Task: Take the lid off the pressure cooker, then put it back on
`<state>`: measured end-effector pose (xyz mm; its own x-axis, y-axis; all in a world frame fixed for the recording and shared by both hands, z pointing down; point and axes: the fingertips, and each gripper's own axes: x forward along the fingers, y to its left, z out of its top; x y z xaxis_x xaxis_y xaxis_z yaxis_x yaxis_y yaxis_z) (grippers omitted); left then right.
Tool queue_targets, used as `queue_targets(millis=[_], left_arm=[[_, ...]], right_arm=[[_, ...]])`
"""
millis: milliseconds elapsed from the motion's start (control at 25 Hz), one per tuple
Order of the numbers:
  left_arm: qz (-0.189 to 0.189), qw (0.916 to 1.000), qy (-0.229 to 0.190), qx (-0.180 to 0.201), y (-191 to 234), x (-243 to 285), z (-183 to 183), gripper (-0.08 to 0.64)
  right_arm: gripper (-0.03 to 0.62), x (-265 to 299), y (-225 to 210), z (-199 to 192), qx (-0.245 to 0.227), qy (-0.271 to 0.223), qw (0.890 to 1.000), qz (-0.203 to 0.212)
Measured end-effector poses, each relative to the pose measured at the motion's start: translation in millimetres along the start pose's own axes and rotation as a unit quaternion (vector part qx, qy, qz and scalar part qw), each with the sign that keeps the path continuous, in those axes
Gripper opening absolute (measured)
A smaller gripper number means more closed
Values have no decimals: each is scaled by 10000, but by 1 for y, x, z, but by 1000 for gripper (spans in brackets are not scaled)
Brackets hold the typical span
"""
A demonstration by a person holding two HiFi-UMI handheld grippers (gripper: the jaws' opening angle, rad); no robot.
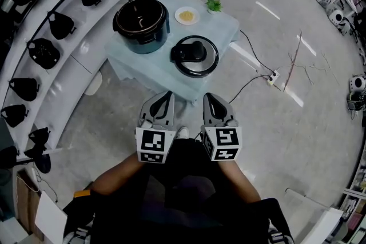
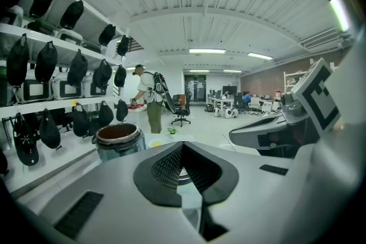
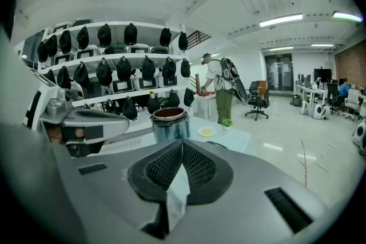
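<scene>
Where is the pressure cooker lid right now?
In the head view, the lid lies on the table, at its near right, just right of the open pressure cooker and nearer than the plate.

Lighting: bright, even, supplied by ceiling strips (image 3: 280,20). Glare: streaks are noted on floor (image 1: 267,10). Distortion: edges are bent by fisheye, corners blackened. Focus: foreground is softened in gripper views.
</scene>
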<state>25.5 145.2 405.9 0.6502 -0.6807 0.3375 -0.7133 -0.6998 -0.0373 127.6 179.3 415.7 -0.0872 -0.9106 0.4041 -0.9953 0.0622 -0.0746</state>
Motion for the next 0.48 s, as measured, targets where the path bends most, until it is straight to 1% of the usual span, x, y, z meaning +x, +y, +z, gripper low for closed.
queue_targets(millis=[240,360,480], left_arm=[[54,9998,132,-114,13,2,-11,6],[-5,9997,177,-171,22,13,-15,6],[-119,9997,158,-168,29,24,-11,6]], right_arm=[[20,14,6,-5,19,131,9999,33],[20,25,6,-3,0,176,9998,-26],[20,36,4,2,4,208,9997,-146]])
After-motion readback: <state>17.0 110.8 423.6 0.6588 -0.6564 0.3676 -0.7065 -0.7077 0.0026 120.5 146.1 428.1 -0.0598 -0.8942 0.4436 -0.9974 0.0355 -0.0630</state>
